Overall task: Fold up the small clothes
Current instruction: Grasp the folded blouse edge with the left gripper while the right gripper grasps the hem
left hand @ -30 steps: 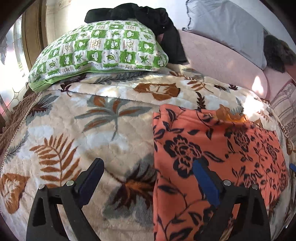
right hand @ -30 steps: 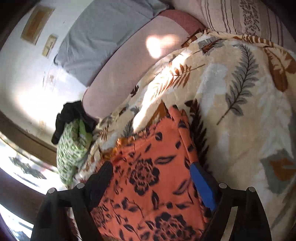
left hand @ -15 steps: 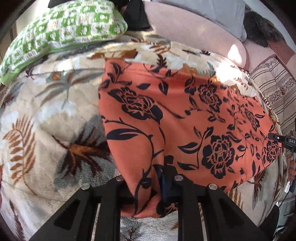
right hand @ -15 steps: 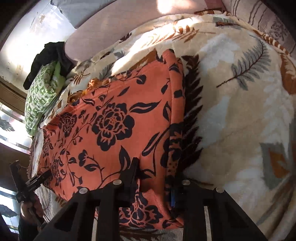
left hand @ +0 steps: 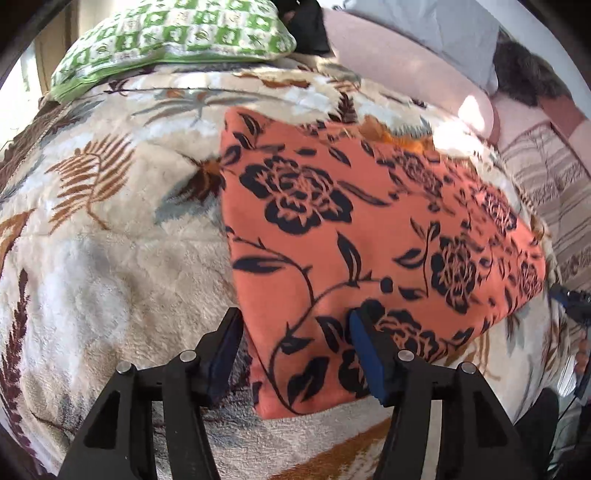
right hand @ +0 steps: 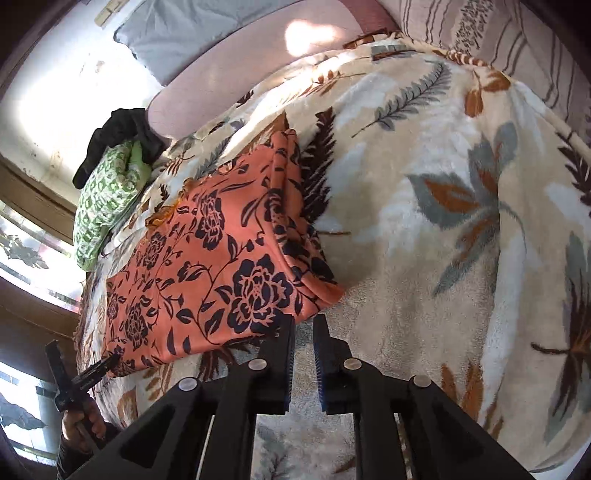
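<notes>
A cream leaf-print blanket [left hand: 110, 258] fills the whole bed, and on it lies the orange floral garment [left hand: 369, 229], folded flat, its doubled edge on the side toward the striped cushion [right hand: 480, 33]. Beyond the garment sits a green checked pillow [left hand: 177, 37] with a black cloth [right hand: 118, 129] bunched behind it. Left gripper [left hand: 295, 347]: jaws have just been opening, now half spread, straddling the garment's near corner without pinching it. Right gripper [right hand: 303, 354]: jaws have been closing, now narrow with nothing between them, just off the garment's near edge.
</notes>
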`<state>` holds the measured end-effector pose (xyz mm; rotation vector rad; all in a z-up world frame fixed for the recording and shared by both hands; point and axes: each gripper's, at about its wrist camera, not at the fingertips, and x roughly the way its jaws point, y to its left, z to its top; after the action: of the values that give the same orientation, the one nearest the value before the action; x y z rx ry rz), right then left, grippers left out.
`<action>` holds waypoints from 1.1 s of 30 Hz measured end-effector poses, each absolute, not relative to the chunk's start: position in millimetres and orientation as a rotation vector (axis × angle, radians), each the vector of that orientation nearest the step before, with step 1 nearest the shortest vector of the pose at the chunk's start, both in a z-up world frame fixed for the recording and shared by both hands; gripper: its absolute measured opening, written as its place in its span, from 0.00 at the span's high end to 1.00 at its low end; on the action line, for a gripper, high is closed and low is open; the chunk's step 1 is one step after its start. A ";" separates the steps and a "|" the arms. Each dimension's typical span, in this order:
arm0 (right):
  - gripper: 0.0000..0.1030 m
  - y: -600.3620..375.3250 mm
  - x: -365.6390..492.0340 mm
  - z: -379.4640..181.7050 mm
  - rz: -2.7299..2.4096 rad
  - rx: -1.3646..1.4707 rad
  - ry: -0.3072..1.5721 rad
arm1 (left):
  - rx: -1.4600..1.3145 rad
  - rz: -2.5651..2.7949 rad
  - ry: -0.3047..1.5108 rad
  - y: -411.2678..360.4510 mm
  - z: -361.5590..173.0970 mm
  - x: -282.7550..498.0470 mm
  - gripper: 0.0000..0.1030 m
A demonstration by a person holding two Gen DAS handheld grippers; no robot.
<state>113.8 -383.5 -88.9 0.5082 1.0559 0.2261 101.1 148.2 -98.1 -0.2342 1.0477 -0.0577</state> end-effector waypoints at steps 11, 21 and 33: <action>0.20 -336.5 243.6 -140.8 0.355 0.331 1.232 | -0.216 -0.071 1.104 146.6 -119.9 147.0 0.21; 0.79 -318.5 200.8 -35.5 0.469 0.263 1.145 | -0.154 -0.152 1.004 139.8 -44.8 128.9 0.79; 0.19 -387.7 100.2 -103.6 0.272 0.394 1.181 | -0.169 -0.136 1.044 172.9 -76.3 78.9 0.42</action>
<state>100.2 -387.7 -103.6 0.3938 1.1811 0.2723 78.9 172.9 -76.3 -0.1695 1.0436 -0.1360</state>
